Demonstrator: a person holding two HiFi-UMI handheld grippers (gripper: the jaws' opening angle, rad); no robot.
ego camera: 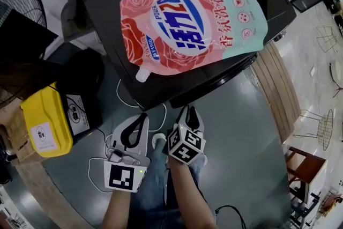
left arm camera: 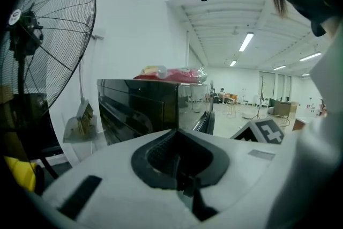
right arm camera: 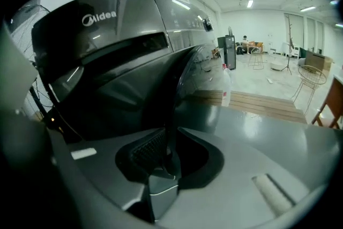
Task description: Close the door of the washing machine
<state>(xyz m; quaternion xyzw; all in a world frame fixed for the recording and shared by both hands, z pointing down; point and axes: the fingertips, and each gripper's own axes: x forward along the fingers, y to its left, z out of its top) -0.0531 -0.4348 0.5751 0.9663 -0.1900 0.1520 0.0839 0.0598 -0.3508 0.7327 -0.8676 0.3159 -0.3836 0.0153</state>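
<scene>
Door-closing step seems just begun: the right gripper (right arm camera: 167,161) has its jaws pinched on the thin edge of the door (right arm camera: 172,96), which is held ajar straight ahead on the washing machine (ego camera: 107,35). A push inward is called for next. The left gripper (left arm camera: 179,169) has its jaws pressed together on nothing. The latch and drum are hidden, and the pad contact is hard to make out.

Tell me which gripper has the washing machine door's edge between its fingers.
The right gripper: the dark curved door edge runs between its fingers; the left gripper is shut on nothing.
</scene>
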